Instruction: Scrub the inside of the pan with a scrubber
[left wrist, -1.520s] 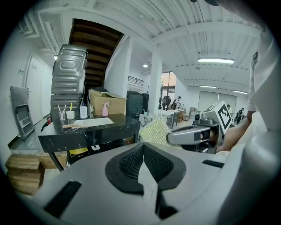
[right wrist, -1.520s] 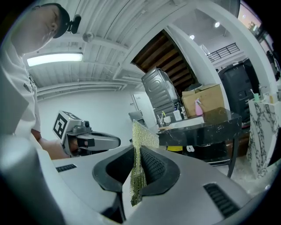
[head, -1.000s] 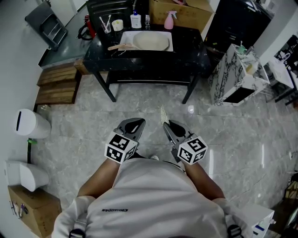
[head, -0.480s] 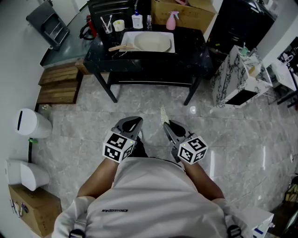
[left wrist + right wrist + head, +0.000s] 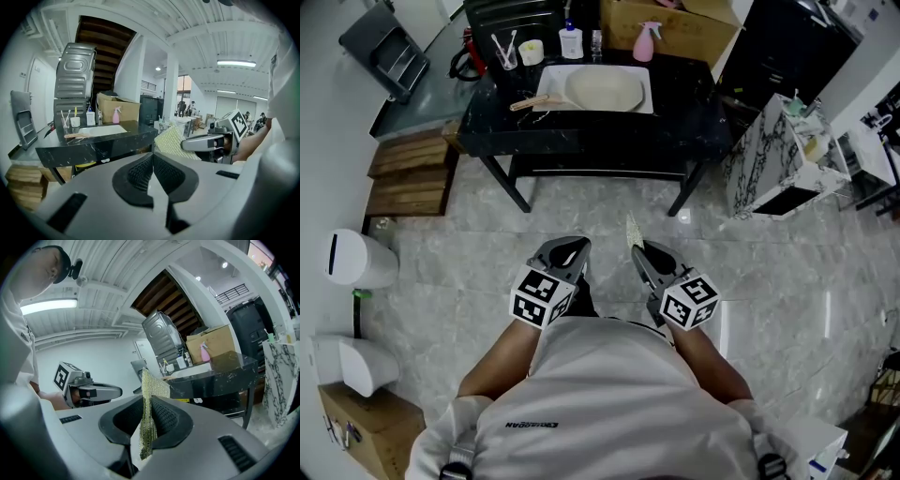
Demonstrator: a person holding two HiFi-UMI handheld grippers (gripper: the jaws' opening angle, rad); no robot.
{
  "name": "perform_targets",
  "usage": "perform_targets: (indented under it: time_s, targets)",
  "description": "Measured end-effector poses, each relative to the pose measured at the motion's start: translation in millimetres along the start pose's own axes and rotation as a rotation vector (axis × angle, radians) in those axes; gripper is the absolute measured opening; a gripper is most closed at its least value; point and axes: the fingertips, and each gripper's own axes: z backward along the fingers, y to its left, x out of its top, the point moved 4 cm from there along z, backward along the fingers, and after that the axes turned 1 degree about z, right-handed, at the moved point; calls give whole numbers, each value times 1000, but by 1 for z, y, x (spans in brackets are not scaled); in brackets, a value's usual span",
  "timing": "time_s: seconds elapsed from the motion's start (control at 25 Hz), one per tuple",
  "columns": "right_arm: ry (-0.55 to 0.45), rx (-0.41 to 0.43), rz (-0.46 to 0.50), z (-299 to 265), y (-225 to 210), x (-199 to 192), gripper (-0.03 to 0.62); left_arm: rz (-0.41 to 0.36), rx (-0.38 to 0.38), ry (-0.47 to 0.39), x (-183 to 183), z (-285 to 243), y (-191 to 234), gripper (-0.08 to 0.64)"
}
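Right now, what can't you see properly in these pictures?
- Inside of the pan: too small in the head view to tell clean from dirty.
- Label on the white bottle: too small to read, head view.
- Most of the scrubber: covered by the right gripper in the head view; only its tip shows.

The pan is set on the tabletop, with a cup behind it to the left and a spray bottle behind it to the right. Wooden pallets are stacked left of the tabletop. Well before it, the left hand-held gripper and the right hand-held gripper are held side by side, the scrubber clamped in the right one.
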Motion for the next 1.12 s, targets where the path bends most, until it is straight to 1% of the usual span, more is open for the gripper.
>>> perform_targets:
  time_s: [0.24, 0.48, 0.76, 0.92, 1.12]
  targets:
    - [25, -26, 9, -53, -30, 20, 66, 18, -9, 4, 14, -33, 63, 15]
    - [41, -66, 5, -109, -61, 47, 66, 17, -44, -1, 40, -69, 125, 15]
    - [43, -94, 8, -183, -91, 80, 66, 15, -60, -6, 69, -105, 204, 15]
    - [39, -107, 16, -221, -103, 97, 66, -4, -84, -18, 85, -122, 238, 15]
    - [30, -125, 29, -264, -119, 116, 66, -19, -92, -15, 95, -141, 285, 15]
